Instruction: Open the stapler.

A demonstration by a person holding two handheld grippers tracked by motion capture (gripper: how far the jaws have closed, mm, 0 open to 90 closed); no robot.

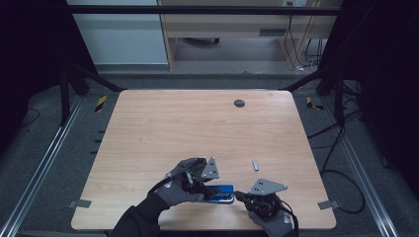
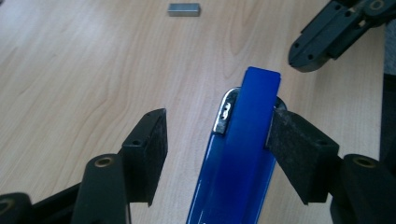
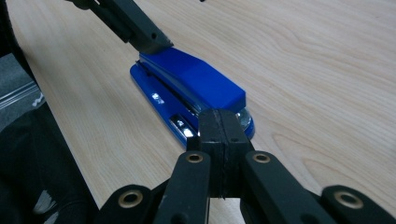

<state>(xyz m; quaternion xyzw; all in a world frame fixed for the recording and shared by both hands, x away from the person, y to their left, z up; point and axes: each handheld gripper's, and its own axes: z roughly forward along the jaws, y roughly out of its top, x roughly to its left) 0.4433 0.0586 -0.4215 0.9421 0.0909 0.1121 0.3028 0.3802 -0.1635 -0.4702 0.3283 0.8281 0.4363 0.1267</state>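
Blue stapler lying flat on the pale wooden worktop, close to the near edge, between the two gloved hands. In the high view, the left hand-held gripper is reaching toward the stapler from the left, and the right hand-held gripper is meeting its other end from the right.

Left gripper view: the left hand-held gripper is standing spread, its jaws straddling the stapler. The right-hand pad is lying against the stapler's side, while the left-hand pad is standing apart from it, with bare worktop showing between the two. The stapler's blue top arm is pointing away from the camera, with the metal magazine showing beneath its tip. The dark tip of the right hand-held gripper is appearing at the upper right, near the stapler's far end.

Right gripper view: the right hand-held gripper is sitting with its two pads pressed together, nothing between them, their tip at the stapler's near rounded end; whether they are touching it cannot be told. A jaw of the left hand-held gripper is resting at the stapler's far end.

A small grey metal block is lying on the worktop beyond the right hand, well apart from the stapler; it is also appearing at the top of the left gripper view.
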